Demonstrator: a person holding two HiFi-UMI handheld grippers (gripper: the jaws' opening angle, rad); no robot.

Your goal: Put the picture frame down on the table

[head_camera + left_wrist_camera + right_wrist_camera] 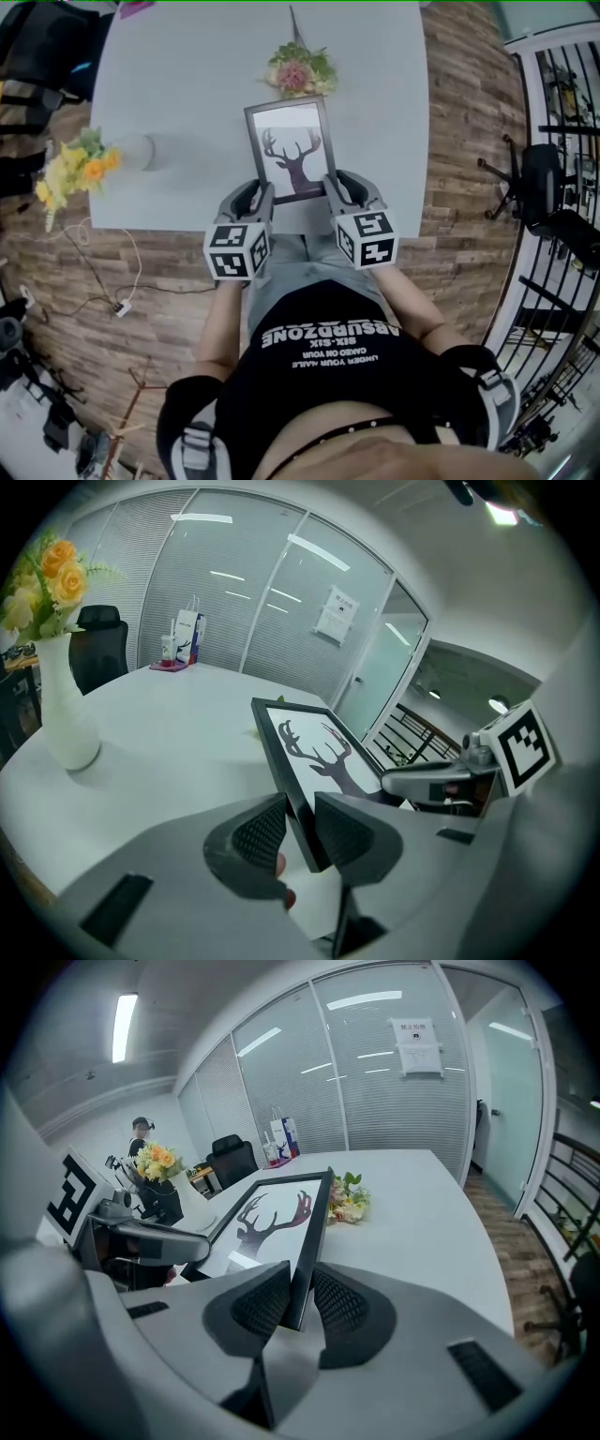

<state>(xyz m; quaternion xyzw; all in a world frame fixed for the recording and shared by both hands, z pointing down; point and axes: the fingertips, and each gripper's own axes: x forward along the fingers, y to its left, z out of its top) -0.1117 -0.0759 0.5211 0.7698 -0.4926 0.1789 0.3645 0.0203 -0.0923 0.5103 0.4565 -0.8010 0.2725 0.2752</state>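
We see a black-rimmed picture frame [291,150] with a dark stag's-head print on white held over the near edge of a pale grey rectangular table [187,84]. It is clamped at its two near corners. The left gripper [258,194] has its ribbed black jaws closed on the frame's left rim, as we read in the left gripper view [298,825]. The right gripper [334,190] pinches the right rim in the same way, shown in the right gripper view [300,1299].

The frame [319,754] slants, its near end raised and its far end tipped down toward the tabletop. We cannot tell whether that far edge touches the surface.

Just beyond the frame [272,1211] lies a small bouquet of pink and cream flowers [298,70]. At the table's left edge a white vase [66,714] stands upright with yellow and orange blooms [75,169], well apart from the frame. A brown wood-plank floor [459,141] surrounds the table, and a black office chair [544,187] stands to the right.
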